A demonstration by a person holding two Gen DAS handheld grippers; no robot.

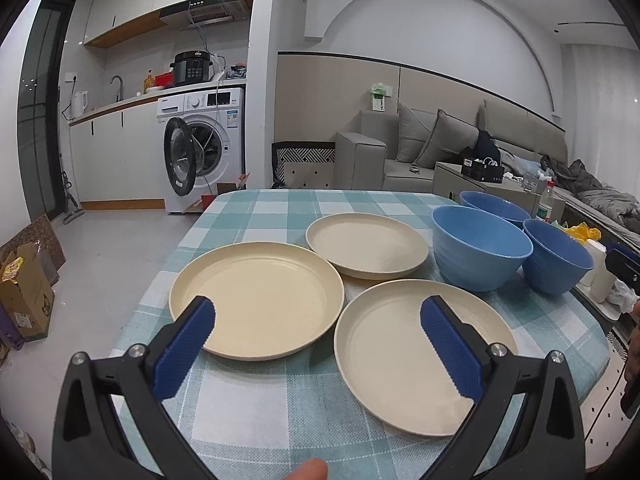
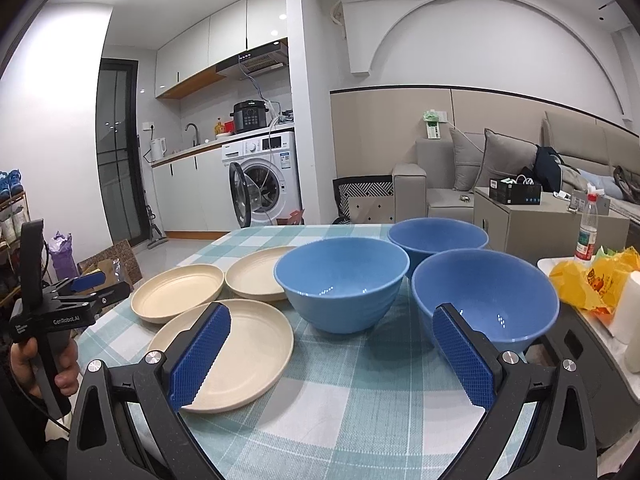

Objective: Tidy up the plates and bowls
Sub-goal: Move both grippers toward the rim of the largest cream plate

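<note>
We see three round cream plastic plates and three deep blue ribbed bowls upright, rims up, on the teal-checked worktop. Left claw released, nothing between its pads: one plate at 11 o'clock, one at 1, the third at 12 beyond. Right claw released too; nearest bowl at 1 o'clock, plates at 10. Round items, no long axis.
</note>
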